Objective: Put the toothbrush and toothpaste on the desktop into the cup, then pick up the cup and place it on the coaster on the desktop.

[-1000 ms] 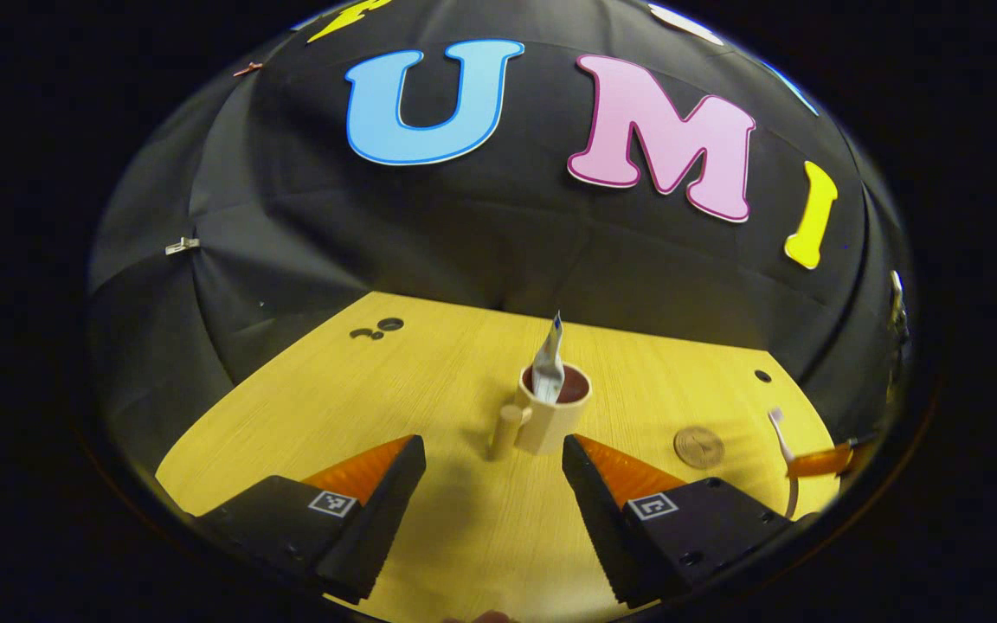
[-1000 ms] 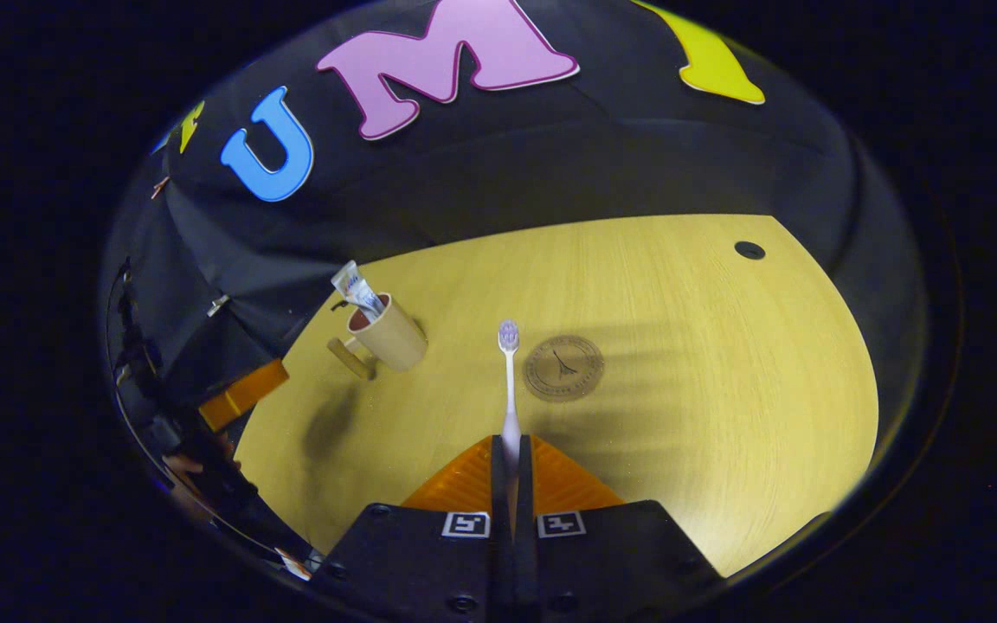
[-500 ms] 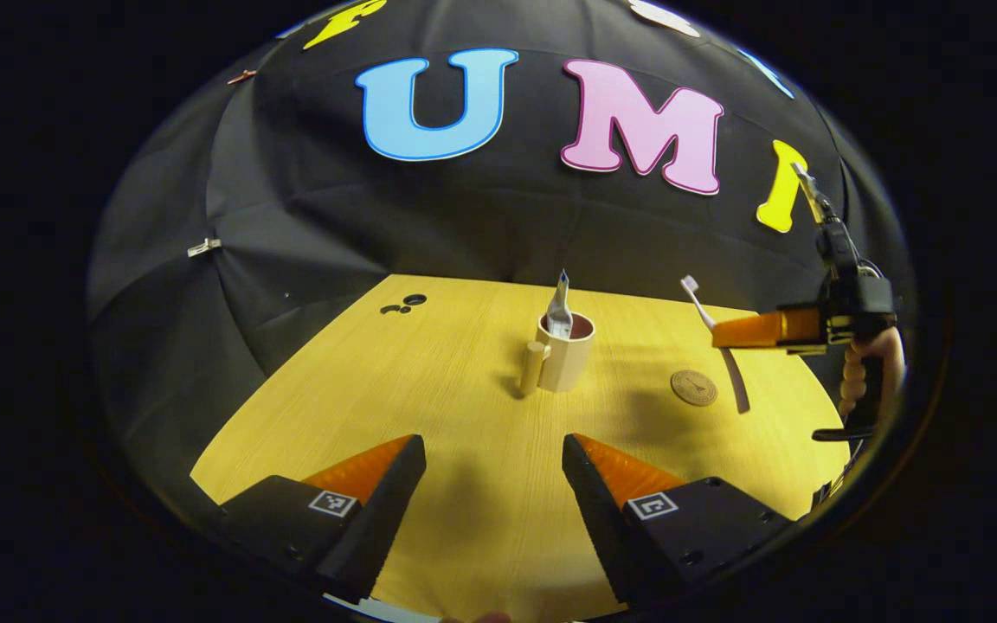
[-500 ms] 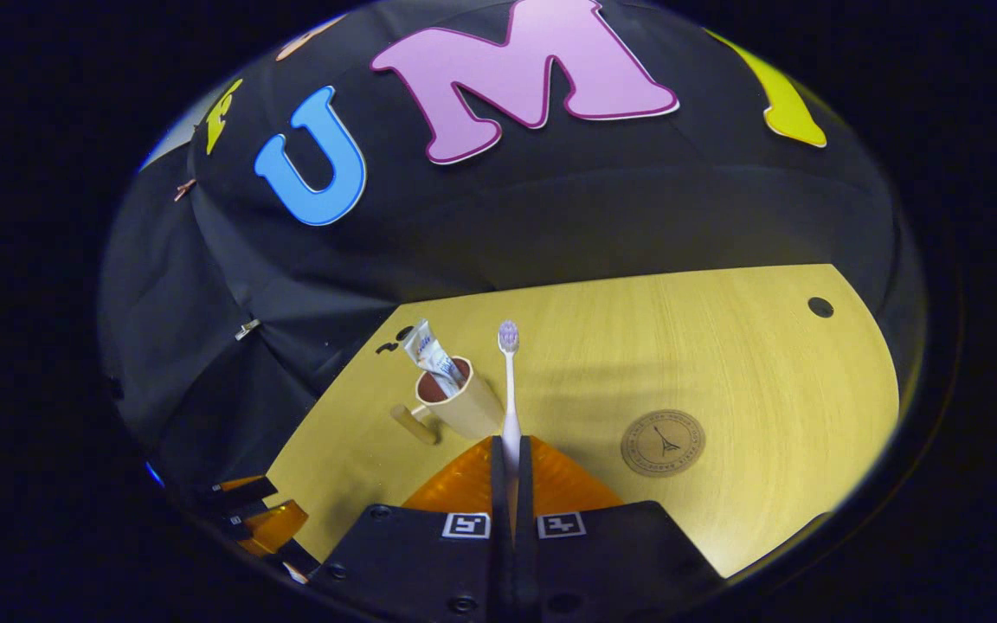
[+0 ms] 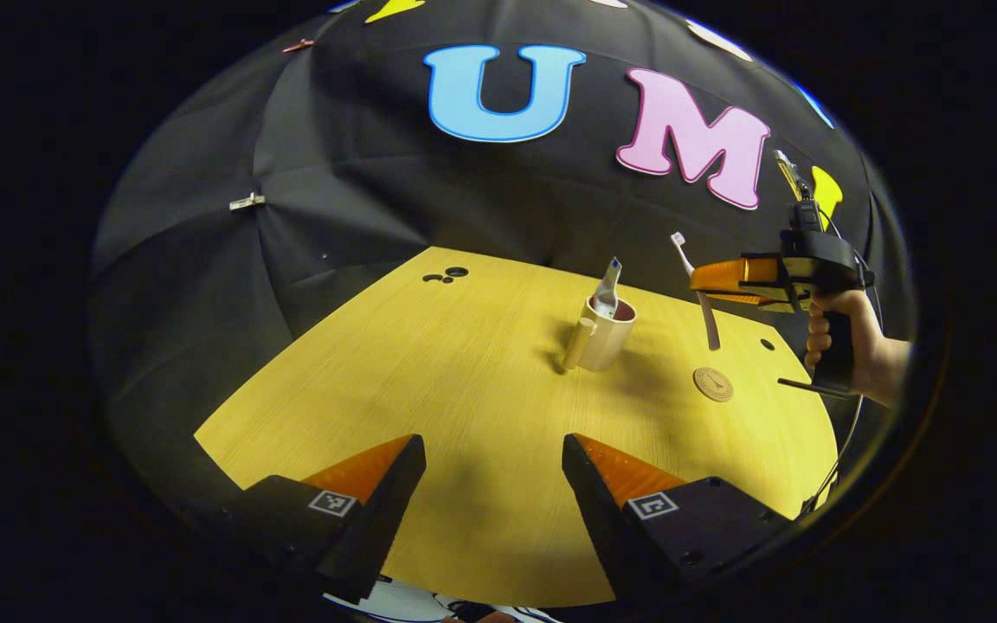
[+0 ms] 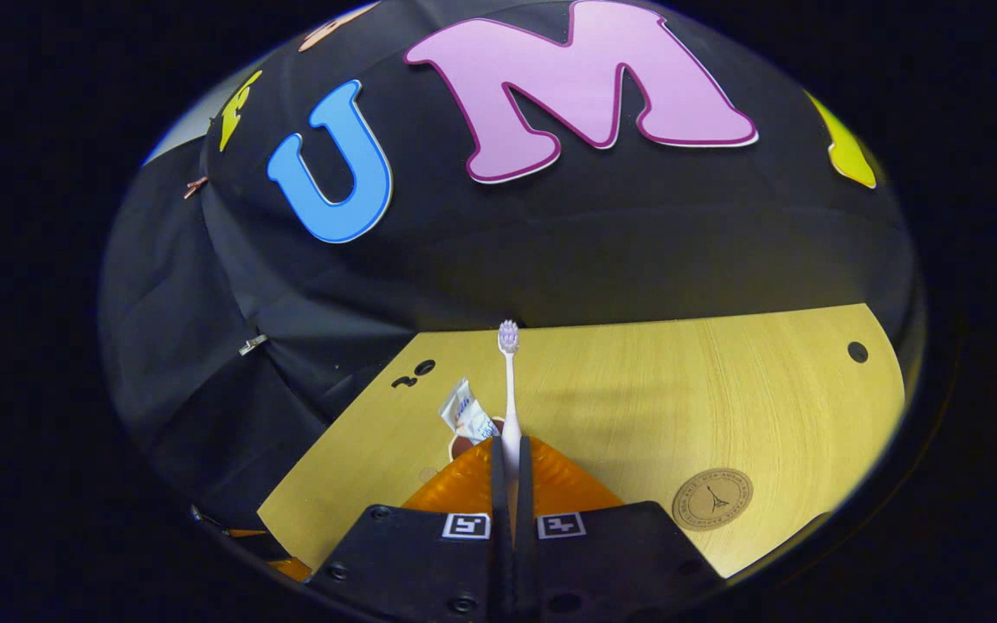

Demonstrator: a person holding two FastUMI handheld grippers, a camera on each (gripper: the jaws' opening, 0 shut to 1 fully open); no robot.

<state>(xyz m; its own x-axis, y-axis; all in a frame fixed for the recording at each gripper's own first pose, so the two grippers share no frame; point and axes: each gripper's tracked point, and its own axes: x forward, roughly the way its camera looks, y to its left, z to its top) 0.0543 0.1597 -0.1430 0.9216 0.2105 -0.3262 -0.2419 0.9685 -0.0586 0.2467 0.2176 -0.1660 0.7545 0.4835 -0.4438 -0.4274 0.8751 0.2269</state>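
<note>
A beige cup [image 5: 607, 336] with a handle stands on the wooden desktop [image 5: 464, 363], and the toothpaste tube [image 5: 607, 288] pokes out of it. My right gripper [image 6: 507, 454] is shut on a white toothbrush [image 6: 509, 381], bristles pointing away from me. In the left gripper view that gripper [image 5: 697, 279] hangs in the air just right of the cup, with the toothbrush [image 5: 699, 290] crossing its fingers. In the right gripper view the cup's rim [image 6: 460, 447] and toothpaste [image 6: 465, 414] peek out just left of my fingers. My left gripper [image 5: 492, 476] stands open over the near desktop, holding nothing.
A round brown coaster [image 5: 713, 383] lies on the desktop right of the cup; the same coaster [image 6: 712, 499] lies low on the right in the right gripper view. A hand [image 5: 845, 337] holds the right gripper. Small holes [image 5: 445, 276] mark the far left corner of the desktop.
My right gripper has carried the toothbrush up and over toward the cup, which now sits partly under its fingers. My left gripper has drawn back from the cup, still open.
</note>
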